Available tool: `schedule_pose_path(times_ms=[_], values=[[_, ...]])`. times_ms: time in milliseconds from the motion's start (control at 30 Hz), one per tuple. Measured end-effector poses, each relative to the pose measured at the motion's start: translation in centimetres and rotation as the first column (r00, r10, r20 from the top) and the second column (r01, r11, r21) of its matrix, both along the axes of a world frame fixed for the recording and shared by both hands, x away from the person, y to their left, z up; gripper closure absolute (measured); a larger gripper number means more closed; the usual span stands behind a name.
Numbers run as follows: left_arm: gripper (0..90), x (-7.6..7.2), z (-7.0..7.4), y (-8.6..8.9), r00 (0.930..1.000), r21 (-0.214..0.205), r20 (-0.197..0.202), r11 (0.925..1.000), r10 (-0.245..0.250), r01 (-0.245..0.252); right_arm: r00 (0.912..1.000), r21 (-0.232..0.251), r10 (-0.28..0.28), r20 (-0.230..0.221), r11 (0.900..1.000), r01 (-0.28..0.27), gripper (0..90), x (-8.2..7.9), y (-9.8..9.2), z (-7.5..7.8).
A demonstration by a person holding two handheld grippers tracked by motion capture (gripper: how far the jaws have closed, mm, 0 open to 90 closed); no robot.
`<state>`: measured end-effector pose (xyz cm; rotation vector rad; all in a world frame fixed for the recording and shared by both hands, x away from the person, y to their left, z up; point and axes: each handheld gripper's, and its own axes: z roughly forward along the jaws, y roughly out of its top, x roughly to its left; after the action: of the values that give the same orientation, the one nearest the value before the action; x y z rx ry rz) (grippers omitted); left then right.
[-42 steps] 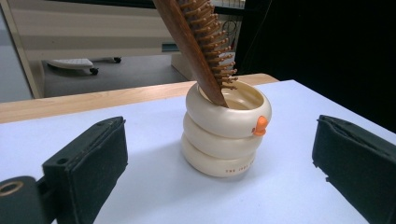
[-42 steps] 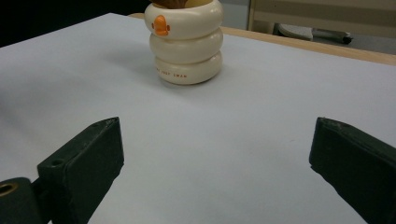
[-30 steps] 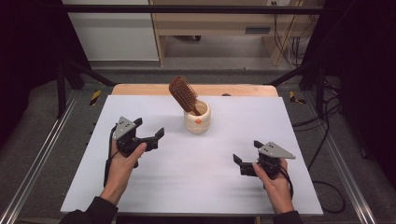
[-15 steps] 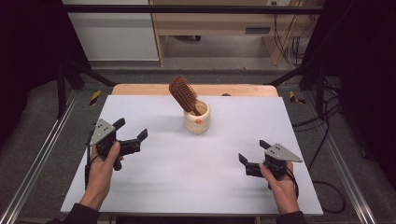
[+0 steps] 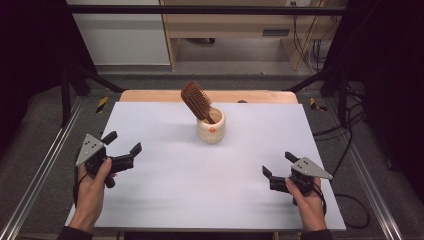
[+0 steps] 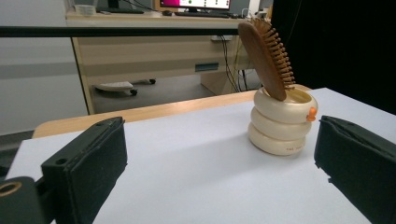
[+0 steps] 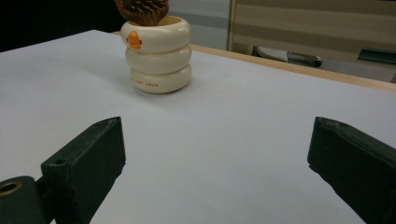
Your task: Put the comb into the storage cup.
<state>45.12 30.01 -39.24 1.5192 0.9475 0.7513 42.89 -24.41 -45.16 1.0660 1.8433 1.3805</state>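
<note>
A cream ribbed cup [image 5: 211,127] with an orange mark stands at the far middle of the white board. A brown wooden hairbrush [image 5: 195,100] sits handle-down in it and leans left. My left gripper [image 5: 122,142] is held at the board's left side, open and holding nothing, well short of the cup. My right gripper [image 5: 278,164] hovers open at the near right, also holding nothing. In the left gripper view the cup [image 6: 280,123] and brush [image 6: 266,58] show beyond the wide-apart jaws. The right gripper view has the cup [image 7: 158,56] far ahead on the left.
The white board [image 5: 200,195] covers the table, with a wooden strip [image 5: 150,96] along its far edge. Metal rails [image 5: 45,165] run beside the left edge. Cables [image 5: 345,145] lie on the floor to the right. A desk stands beyond.
My left gripper has drawn back to the left, away from the cup. The right gripper has shifted slightly to the right. Cup and brush have not moved.
</note>
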Motion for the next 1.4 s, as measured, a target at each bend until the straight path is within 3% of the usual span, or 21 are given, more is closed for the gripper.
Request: schedule_pose_path(times_ms=[300, 633, 967, 1400], values=[[2.5, -0.9, -0.3, 2.8, 0.9991, -0.017, 0.036, 0.9996, 0.022, -0.022, 0.9998, 0.000, -0.009, 0.018, 1.0000, 0.009, 4.5, -0.3, -0.5, -0.2], [2.5, -2.2, -2.1, 4.9, 0.9977, -0.039, 0.048, 0.9982, 0.047, -0.046, 0.9998, -0.012, -0.002, 0.017, 0.9999, 0.002, 4.5, -0.3, -0.5, -0.3], [2.4, -3.0, -3.3, 5.2, 0.9972, -0.047, 0.066, 0.9984, 0.035, -0.032, 0.9998, -0.016, 0.003, 0.018, 0.9999, -0.003, 4.4, -0.3, -0.5, -0.4], [2.4, -3.5, -4.6, 4.0, 0.9982, -0.009, 0.059, 0.9999, -0.012, 0.012, 0.9998, -0.022, 0.010, 0.017, 0.9997, -0.009, 4.4, -0.3, -0.4, -0.5]])
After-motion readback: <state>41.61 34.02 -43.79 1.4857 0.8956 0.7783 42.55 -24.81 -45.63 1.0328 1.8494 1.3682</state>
